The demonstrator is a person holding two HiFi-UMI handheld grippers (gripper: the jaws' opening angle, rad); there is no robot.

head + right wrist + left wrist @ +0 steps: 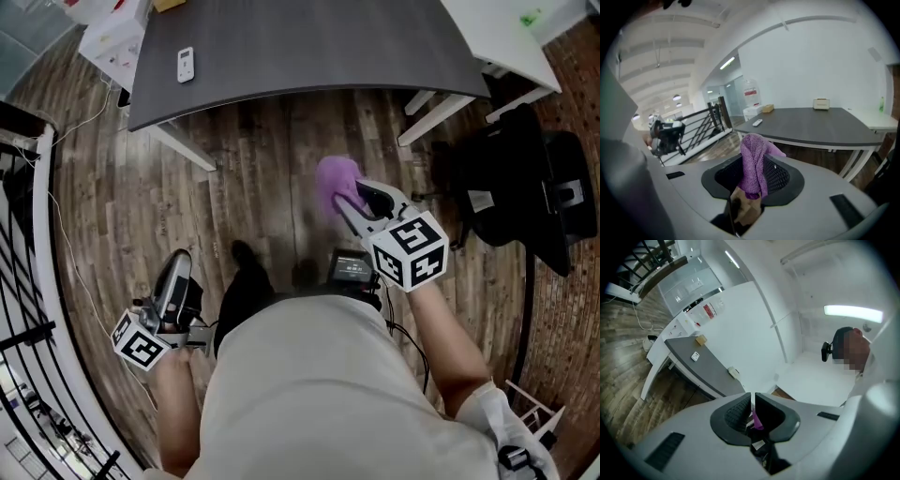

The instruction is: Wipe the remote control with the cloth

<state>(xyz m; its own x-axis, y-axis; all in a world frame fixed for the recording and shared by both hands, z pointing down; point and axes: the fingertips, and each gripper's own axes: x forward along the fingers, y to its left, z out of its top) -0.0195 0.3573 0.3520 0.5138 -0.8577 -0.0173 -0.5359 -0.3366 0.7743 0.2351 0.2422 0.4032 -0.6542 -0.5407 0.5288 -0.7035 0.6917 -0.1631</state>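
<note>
Step in hand (judged): carry the cloth to the remote control. Wiping has not begun. The person stands on the plank floor [253, 178], back from the desk.

The remote control [186, 64] lies flat near the left end of the dark desk [309, 47], well apart from both tools.

The right gripper [354, 200] is clamped on the cloth [337, 180]. A bunched fold stands up between the ribbed pads, with a lobe hanging past the tips.

The left gripper [176, 272] sits low at the person's left side, jaws drawn together to a slit. Its own view shows a thin purple sliver low in that slit (identity not resolvable) and nothing else gripped.

To do the step well:
- Close on the desk's left end.
- Lower the loose lobe of cloth, not the hard jaw tips, onto the remote's face.
- The remote looks light and smooth-cased on a smooth top, so it would likely skate under a sideways stroke. Run strokes along its length with light pressure, or steady one end with the left gripper.
- Keep the clamp firm throughout.

Materials:
- Cloth: purple, fine-looped, soft and crumpled, probably microfibre.
- Remote: small, slim white rectangle with a dark window toward one end.
- Desk: matte charcoal top with a curved front edge and white legs.
- Floor: brown wood planks.
</note>
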